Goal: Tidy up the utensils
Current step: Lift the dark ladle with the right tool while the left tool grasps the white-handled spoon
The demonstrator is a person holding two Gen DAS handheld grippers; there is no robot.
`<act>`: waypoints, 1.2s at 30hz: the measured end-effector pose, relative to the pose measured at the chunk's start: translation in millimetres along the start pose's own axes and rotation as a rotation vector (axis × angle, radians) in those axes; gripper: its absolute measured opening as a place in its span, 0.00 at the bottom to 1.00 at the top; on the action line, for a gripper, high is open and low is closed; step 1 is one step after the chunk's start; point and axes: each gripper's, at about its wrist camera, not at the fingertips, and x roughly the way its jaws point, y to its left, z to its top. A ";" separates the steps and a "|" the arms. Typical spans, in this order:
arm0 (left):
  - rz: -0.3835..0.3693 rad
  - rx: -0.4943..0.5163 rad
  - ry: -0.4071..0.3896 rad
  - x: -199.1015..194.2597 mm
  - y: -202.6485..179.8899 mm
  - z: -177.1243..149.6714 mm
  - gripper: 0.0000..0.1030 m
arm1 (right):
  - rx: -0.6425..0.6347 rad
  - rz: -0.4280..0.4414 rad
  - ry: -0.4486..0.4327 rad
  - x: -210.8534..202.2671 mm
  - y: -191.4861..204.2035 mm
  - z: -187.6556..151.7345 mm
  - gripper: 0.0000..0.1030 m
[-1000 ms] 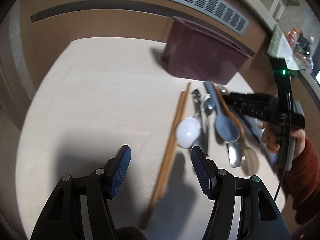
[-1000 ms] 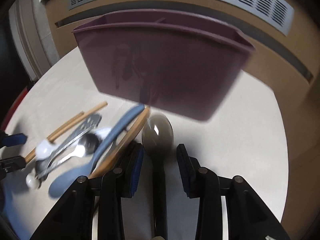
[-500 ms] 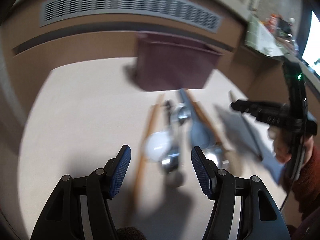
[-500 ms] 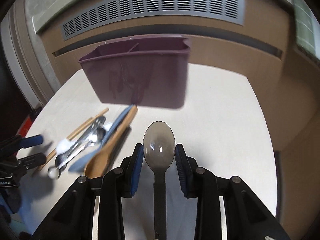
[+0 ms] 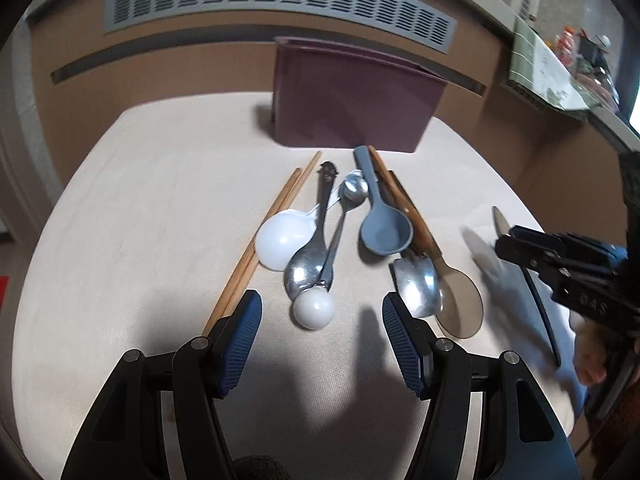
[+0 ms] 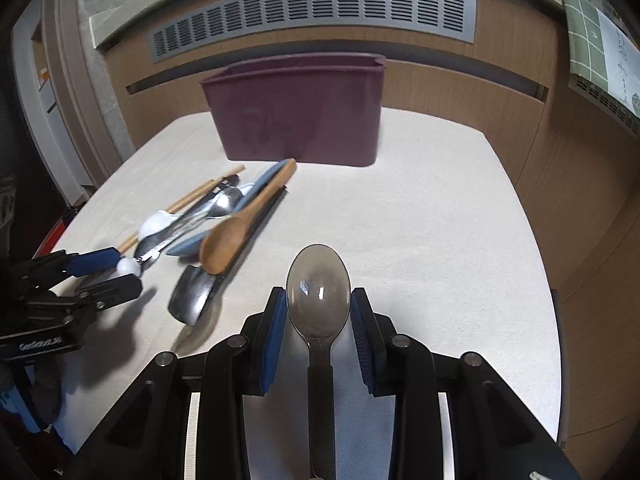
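Right tongs clamped on the translucent smoky-grey plastic spoon: pads sit on both edges of the bowl, handle runs back under the tongs toward the camera, bowl tip pokes out ahead. Left tongs spread apart, nothing between them, hovering over the near end of the utensil pile.

Dark purple plastic caddy stands ahead of the right tongs at the far side of the cream-covered desk, well apart. The pile lies ahead and left of the right tongs: wooden spoon, grey-blue spoon, steel spoons, white ladle spoon, wooden chopsticks.

Handling, my read:
- Plastic spoon is light and stiff, but smooth and curved. A bowl-edge grip is marginal and could pivot or squirt out.
- A hold on the neck or handle would be steadier; the handle is thin, so the tongs would need to close much further.
- To drop it in the caddy, tip it handle-down over the rim.
- Steel spoons: heavier, slippery, overlapped. Take them at mid-handle.
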 end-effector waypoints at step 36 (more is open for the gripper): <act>0.069 0.088 -0.285 -65.9 -21.9 59.3 0.22 | 0.051 -0.013 -0.151 -35.1 -9.7 6.9 0.28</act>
